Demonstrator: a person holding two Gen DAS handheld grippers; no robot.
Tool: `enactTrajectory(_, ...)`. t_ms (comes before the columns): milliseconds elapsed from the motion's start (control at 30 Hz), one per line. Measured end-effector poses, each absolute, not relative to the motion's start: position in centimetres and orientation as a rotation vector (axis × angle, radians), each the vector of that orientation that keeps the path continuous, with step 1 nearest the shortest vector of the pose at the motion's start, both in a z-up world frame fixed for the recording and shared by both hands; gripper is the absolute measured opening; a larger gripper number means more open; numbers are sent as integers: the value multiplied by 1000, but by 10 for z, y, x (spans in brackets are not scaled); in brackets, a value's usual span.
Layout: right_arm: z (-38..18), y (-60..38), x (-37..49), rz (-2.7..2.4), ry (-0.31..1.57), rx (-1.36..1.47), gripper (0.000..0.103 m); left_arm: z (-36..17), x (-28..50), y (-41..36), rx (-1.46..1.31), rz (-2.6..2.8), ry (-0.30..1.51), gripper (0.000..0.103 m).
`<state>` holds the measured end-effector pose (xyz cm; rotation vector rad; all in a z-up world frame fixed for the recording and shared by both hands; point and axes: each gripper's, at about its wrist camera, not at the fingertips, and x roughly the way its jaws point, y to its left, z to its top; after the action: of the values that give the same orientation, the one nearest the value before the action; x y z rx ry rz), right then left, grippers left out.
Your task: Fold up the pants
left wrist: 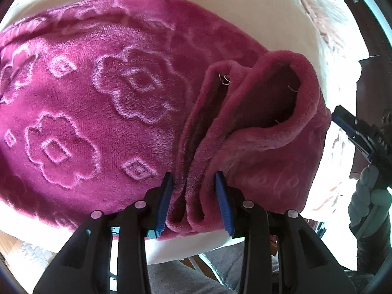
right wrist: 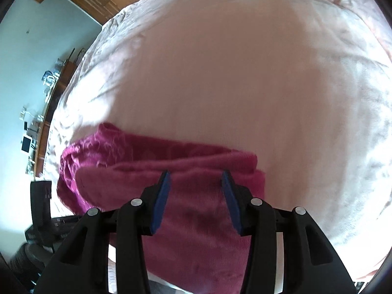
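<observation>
In the left wrist view, the left gripper (left wrist: 194, 178) sits at the bottom centre, its blue-padded jaws spread with bunched folds of the pants (left wrist: 103, 103) gathered between them; whether the pads press the cloth I cannot tell. The pants are magenta plush fleece embossed with flowers and squares, lying on a pale pink bedsheet (left wrist: 257, 17). An open leg cuff (left wrist: 281, 98) gapes at centre right. At the right edge, the right gripper (left wrist: 355, 132) shows beside the cloth.

The right wrist view shows the right gripper (right wrist: 196, 178), jaws apart, hovering above the blurred pants (right wrist: 156, 161) in the lower left. Beyond them stretches the wrinkled bedsheet (right wrist: 245, 73), then a wooden shelf (right wrist: 46, 112) along a white wall (right wrist: 36, 36) at far left.
</observation>
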<state>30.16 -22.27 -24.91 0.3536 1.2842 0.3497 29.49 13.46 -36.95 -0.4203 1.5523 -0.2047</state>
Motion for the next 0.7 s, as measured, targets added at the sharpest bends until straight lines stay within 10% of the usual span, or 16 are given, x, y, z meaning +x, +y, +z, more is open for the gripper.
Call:
enactTrajectory(200, -282, -192, 320, 360, 1326, 226, 46, -374, 295, 125, -400, -138, 1568, 55)
enactTrajectory(700, -230, -124, 302, 573, 1231, 150, 46, -366, 277, 112, -372, -98, 1559, 56)
